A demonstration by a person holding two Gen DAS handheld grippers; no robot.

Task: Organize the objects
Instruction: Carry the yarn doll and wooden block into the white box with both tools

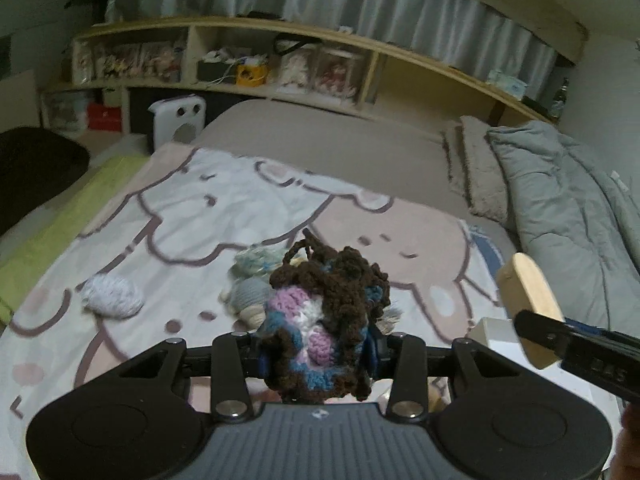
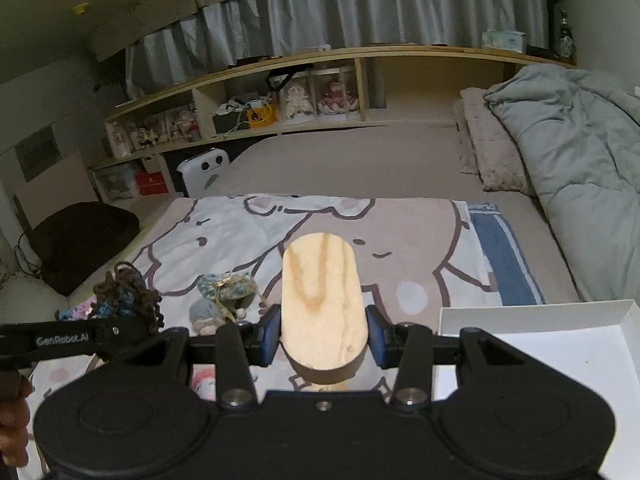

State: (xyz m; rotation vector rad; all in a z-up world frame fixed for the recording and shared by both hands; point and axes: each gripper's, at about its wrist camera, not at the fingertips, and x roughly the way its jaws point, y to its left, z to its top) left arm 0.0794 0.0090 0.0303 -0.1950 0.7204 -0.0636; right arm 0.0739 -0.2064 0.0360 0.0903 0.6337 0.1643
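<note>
Two grippers, both loaded. Left wrist view: left gripper [image 1: 320, 354] clamped on crocheted yarn bundle [image 1: 326, 320], held above cartoon blanket [image 1: 168, 208]. Right wrist view: right gripper [image 2: 323, 334] clamped on wooden block [image 2: 323, 300], beside white box [image 2: 536, 344].

A crocheted pouch [image 1: 320, 320] of brown, pink, white and blue yarn is pinched in the left tool [image 1: 316, 356], lifted off the blanket [image 1: 160, 220]. A pale oval wooden block [image 2: 323, 308] stands clamped in the right tool [image 2: 323, 336]. A white yarn ball [image 1: 112, 296] and small knitted pieces [image 1: 248, 280] lie on the blanket; a white box [image 2: 540, 344] sits at the right.
</note>
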